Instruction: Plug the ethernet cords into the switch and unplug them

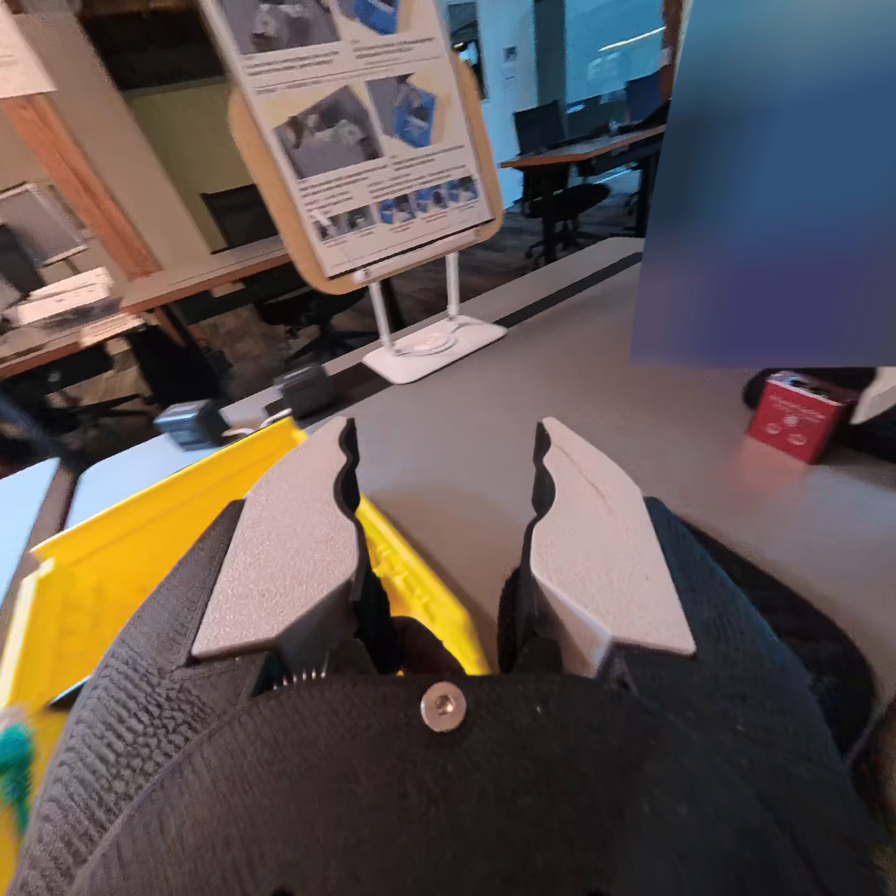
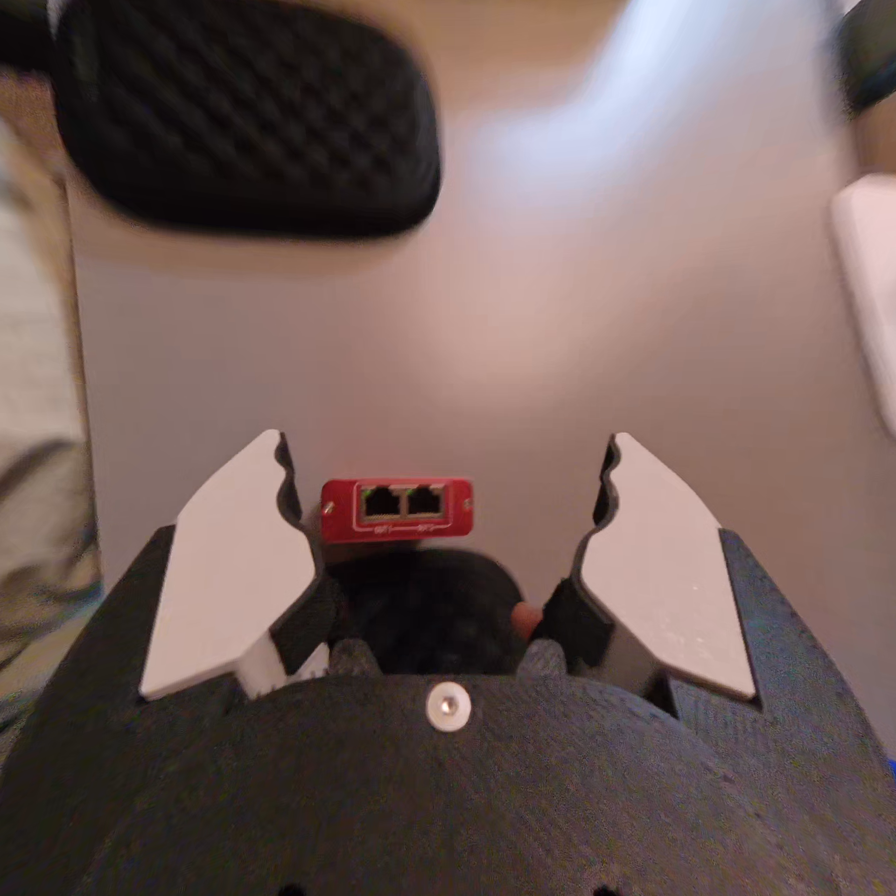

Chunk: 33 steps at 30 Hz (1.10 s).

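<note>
A pale grey table (image 1: 557,388) runs under both views. On its far side, in the left wrist view, a large printed sign (image 1: 359,136) stands tilted on a white stand (image 1: 431,346), with desks and office chairs in the room behind. A bright yellow bin (image 1: 121,572) sits on the table at the left, partly hidden by the left gripper (image 1: 446,436), whose two grey fingers stand apart with nothing between them. A black padded case (image 2: 242,116) with a quilted surface lies at the top left of the right wrist view, blurred. The right gripper (image 2: 446,448) also has its fingers spread wide and holds nothing. Just beyond its tips, between them, is the small red switch (image 2: 395,506), standing on the table with its two ports (image 2: 402,499) facing the camera; both ports are empty. The same red switch (image 1: 795,422) appears in the left wrist view, well off to the right near the table's edge. No cord can be made out in either view.
</note>
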Available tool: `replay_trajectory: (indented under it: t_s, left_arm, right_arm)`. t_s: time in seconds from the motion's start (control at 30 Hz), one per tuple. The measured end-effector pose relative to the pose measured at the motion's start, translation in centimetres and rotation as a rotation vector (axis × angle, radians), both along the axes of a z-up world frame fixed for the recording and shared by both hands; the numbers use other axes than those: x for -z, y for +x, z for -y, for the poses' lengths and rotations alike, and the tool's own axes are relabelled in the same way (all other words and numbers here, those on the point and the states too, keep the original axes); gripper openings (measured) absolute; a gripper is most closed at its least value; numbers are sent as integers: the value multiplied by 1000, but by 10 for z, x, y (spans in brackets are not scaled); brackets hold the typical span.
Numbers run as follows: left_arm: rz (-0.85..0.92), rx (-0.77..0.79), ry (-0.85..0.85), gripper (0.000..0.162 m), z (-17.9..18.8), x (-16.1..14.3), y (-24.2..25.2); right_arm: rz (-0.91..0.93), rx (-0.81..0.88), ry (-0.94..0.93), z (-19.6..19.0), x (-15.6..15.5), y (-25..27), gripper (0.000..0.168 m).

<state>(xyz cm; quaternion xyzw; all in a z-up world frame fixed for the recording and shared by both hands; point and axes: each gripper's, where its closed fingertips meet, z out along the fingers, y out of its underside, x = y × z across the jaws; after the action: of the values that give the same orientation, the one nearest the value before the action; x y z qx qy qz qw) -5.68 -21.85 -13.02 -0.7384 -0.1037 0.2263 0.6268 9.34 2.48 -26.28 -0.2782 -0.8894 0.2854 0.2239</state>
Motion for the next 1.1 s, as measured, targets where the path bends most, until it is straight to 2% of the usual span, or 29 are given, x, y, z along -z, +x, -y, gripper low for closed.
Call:
replay_trajectory:
  t_s: [0.1, 0.2, 0.27, 0.37, 0.47, 0.57, 0.67, 0.87, 0.93, 1.0, 1.1]
  left_arm:
    - [23, -174, -44, 69, 39, 4, -24]
    - [55, -377, -166, 69, 81, 21, -51]
    - [139, -509, -240, 68, 105, 37, -66]
    - [256, -711, -353, 66, 138, 67, -86]
    - [232, -882, -483, 63, 166, 86, -109]
    - [118, -857, -550, 56, 162, 90, -132]
    - [52, -886, -658, 56, 171, 92, -152]
    - [84, -886, -773, 56, 178, 110, -178]
    - [63, -894, -820, 40, 179, 113, -181]
    - [44, -908, -842, 35, 181, 111, -180]
    - [65, -905, -776, 25, 179, 106, -175]
  right_arm:
    - [-369, 31, -266, -1, -54, -6, 136]
    - [-610, 77, -521, -18, -89, 7, 139]
    - [-688, 120, -579, -34, -91, 16, 136]
    - [-709, 151, -565, -46, -80, 23, 131]
    - [-721, 155, -531, -49, -77, 20, 128]
    - [-715, 126, -543, -44, -73, 20, 126]
    - [-701, 133, -539, -45, -68, 19, 125]
    - [-715, 123, -545, -46, -70, 22, 116]
    - [-710, 122, -531, -47, -68, 22, 114]
    - [-705, 123, -517, -47, -66, 22, 112]
    - [-698, 118, -514, -47, -65, 22, 110]
